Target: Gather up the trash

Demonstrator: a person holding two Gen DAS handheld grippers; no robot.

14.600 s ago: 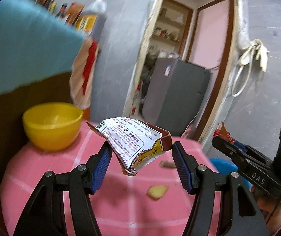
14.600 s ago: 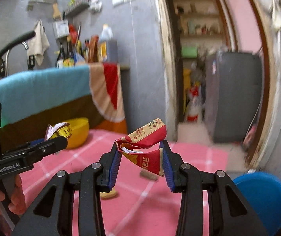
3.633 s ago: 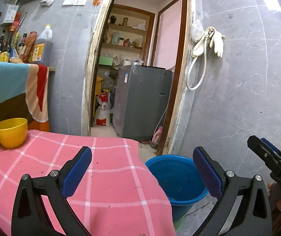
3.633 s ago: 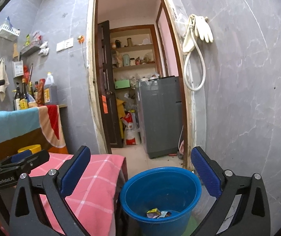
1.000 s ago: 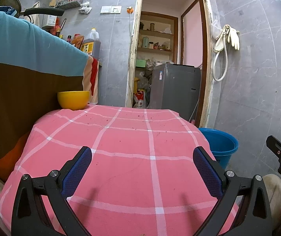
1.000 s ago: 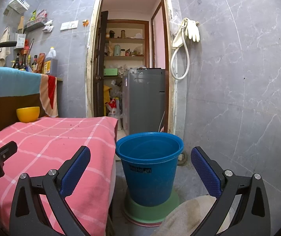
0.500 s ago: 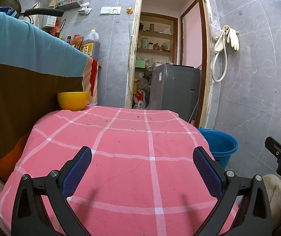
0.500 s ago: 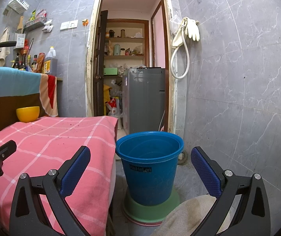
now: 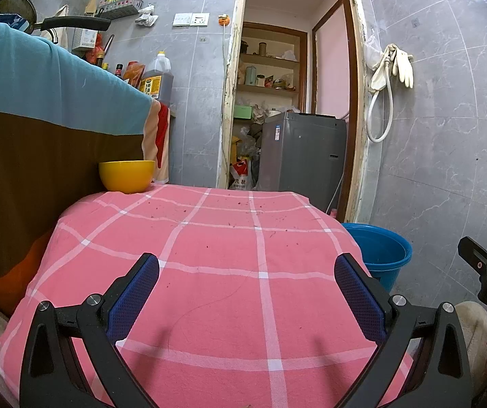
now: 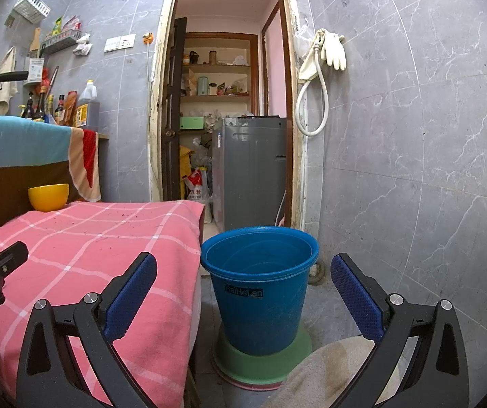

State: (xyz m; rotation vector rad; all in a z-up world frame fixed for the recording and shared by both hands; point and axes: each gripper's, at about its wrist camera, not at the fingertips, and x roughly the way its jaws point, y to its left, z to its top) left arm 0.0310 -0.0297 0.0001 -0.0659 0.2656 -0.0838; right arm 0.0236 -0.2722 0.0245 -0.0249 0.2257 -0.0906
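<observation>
The pink checked tablecloth [image 9: 209, 272] fills the lower centre of the left wrist view and the lower left of the right wrist view. No wrapper or peel shows on it; only fine dark specks lie scattered toward its far edge. The blue bucket [image 10: 260, 289] stands on a green base [image 10: 263, 360] at lower centre of the right wrist view, just beside the table edge. Its contents are hidden by the rim from this angle.

The left gripper [image 9: 246, 292] hovers above the cloth at the bottom of its frame, jaws spread wide and empty. The right gripper [image 10: 243, 292] frames the bucket, jaws likewise spread and empty. A yellow bowl [image 9: 126, 175] sits at the far left corner of the table.

Judgement: collection appears complete or nearly so. Risks from here: the specks are likely too small to pinch, and closing on them could snag and drag the cloth, shifting the bowl. A low sweep could knock the bucket off its base.
</observation>
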